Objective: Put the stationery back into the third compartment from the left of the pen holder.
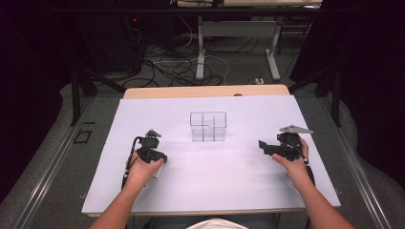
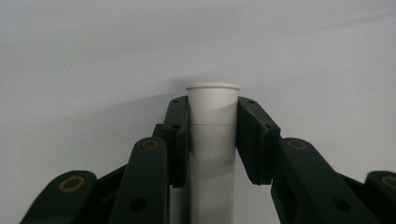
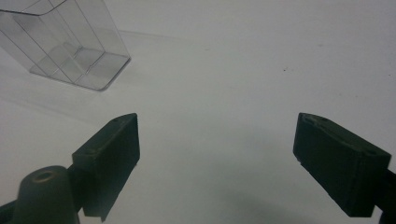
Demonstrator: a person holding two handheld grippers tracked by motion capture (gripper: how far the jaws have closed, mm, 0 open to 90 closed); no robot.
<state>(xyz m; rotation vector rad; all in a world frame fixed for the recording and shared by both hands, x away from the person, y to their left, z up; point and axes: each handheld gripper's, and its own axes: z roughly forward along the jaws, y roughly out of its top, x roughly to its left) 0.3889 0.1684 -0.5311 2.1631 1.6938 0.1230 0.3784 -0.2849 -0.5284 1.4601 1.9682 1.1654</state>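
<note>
A white tube with a flared rim (image 2: 212, 140) stands between the two black pads of my left gripper (image 2: 212, 105), which is shut on its sides just below the rim. In the high view the left gripper (image 1: 155, 158) sits at the left of the white table top (image 1: 215, 186), a bit of the white tube (image 1: 159, 168) showing under the hand. My right gripper (image 1: 265, 147) is held at the right of the table, pointing left. Its jaws (image 3: 217, 140) stand wide open over bare table with nothing between them.
A clear plastic box with inner dividers (image 1: 208, 126) stands in the middle of the table, between the two hands; it also appears at the top left of the right gripper view (image 3: 70, 46). Beyond the far edge lie floor cables and desk legs.
</note>
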